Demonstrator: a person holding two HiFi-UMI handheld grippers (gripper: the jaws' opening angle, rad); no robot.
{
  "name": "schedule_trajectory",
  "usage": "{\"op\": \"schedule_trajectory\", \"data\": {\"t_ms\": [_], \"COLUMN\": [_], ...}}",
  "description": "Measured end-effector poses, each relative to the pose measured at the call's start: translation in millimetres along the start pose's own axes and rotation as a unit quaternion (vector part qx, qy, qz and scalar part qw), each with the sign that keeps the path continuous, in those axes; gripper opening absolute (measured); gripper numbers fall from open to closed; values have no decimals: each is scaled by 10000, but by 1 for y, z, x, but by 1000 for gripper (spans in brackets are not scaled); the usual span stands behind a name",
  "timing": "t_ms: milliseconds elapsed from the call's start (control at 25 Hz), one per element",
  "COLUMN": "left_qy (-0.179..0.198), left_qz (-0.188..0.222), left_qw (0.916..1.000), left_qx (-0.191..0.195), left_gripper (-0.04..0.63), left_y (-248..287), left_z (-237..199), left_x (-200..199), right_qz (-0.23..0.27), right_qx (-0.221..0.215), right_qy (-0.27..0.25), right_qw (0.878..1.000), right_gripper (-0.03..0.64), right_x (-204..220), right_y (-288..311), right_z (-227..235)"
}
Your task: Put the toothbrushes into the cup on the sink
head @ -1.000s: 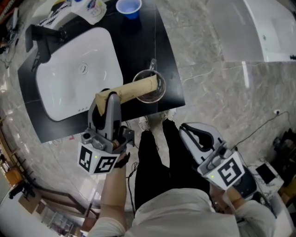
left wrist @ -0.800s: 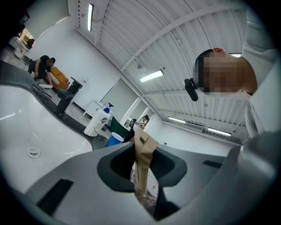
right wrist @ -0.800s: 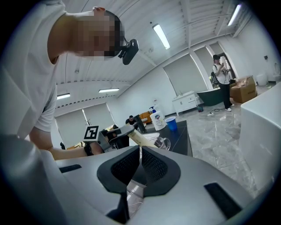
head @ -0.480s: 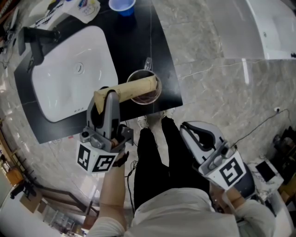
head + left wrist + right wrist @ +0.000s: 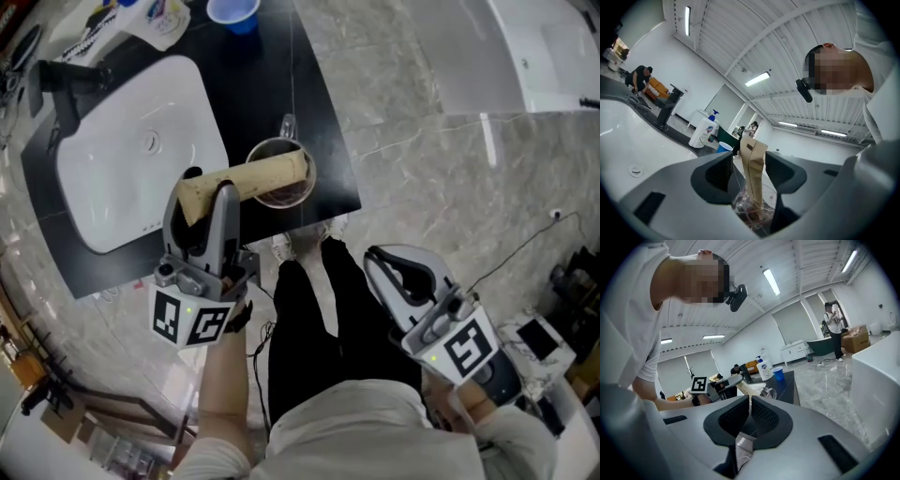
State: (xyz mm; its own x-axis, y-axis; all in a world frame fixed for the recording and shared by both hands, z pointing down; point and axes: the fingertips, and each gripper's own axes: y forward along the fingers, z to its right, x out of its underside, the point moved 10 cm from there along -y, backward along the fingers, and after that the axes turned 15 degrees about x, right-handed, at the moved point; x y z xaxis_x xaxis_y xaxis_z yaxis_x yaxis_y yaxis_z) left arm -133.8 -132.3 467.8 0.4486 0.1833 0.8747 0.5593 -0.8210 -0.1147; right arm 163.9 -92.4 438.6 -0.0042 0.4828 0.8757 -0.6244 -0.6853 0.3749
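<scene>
A tan paper-wrapped toothbrush pack (image 5: 246, 177) leans with its lower end inside a clear glass cup (image 5: 283, 174) on the black counter, right of the sink (image 5: 122, 159). My left gripper (image 5: 208, 192) is at the pack's upper end. Its jaws are opening: in the left gripper view the pack (image 5: 753, 173) stands between the pads with a gap on each side, above the cup (image 5: 745, 211). My right gripper (image 5: 398, 272) hangs low at the right, off the counter and over the floor. Its jaws (image 5: 749, 413) are shut with nothing held.
A black faucet (image 5: 61, 80) stands at the sink's far-left side. A blue cup (image 5: 232, 11) and a white pump bottle (image 5: 159, 14) sit at the counter's far end. The person's legs and shoes are below the counter's near edge. Grey marble floor spreads right.
The left gripper's jaws have spread apart off the toothbrush pack, which stays leaning in the cup. The right gripper has barely moved.
</scene>
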Motion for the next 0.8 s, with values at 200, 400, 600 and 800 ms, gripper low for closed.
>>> {"op": "schedule_trajectory", "data": {"t_ms": [200, 400, 600, 800], "left_qy": [220, 294, 322, 418], "left_qz": [-122, -204, -211, -227], "left_qw": [9997, 9993, 9993, 9988], "left_qx": [-55, -69, -34, -152], "left_gripper": [222, 235, 238, 236], "left_y": [-8, -21, -34, -55], "left_z": [6, 10, 21, 35], "left_x": [-4, -11, -21, -35], "right_qz": [130, 216, 285, 489], "right_qx": [78, 70, 61, 93], "right_qy": [-105, -153, -216, -336], "right_qw": [9998, 9996, 9993, 9982], "right_gripper": [41, 41, 41, 41], "right_x": [-5, -7, -11, -28], "right_y": [-9, -17, -27, -38], "right_z": [-12, -31, -46, -64]}}
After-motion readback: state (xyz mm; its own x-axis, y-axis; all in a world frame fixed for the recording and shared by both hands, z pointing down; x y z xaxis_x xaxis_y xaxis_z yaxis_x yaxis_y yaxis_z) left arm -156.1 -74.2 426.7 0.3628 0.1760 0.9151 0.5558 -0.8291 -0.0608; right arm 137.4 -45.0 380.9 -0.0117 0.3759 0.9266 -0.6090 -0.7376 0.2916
